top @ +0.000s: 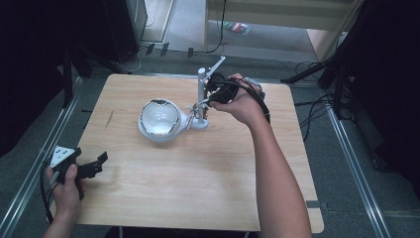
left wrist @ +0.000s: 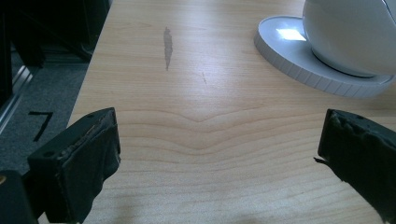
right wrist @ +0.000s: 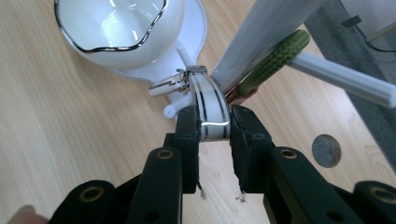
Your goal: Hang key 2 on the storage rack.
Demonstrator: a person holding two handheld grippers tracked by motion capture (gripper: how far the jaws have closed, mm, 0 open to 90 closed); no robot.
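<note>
A white bowl (top: pixel 159 118) with a wavy silver rim sits on a round white base near the table's middle. Right of it stands a white rack (top: pixel 201 87) with thin arms. My right gripper (top: pixel 202 105) reaches in from the right at the foot of the rack. In the right gripper view it (right wrist: pixel 214 127) is shut on a white band with dark and silver stripes (right wrist: pixel 211 105), whose clasp end touches a small peg. A green cucumber-like piece (right wrist: pixel 275 55) leans by the rack's post (right wrist: pixel 266 32). My left gripper (top: pixel 99 162) rests open at the table's near left, nothing between its jaws (left wrist: pixel 219 149).
The wooden table (top: pixel 198 188) has floor and metal rails on both sides. The bowl (left wrist: pixel 350 32) and its ridged base (left wrist: pixel 299 58) lie ahead and right of the left gripper. A grey round cap (right wrist: pixel 326 150) is set into the tabletop. Cables run across the floor beyond.
</note>
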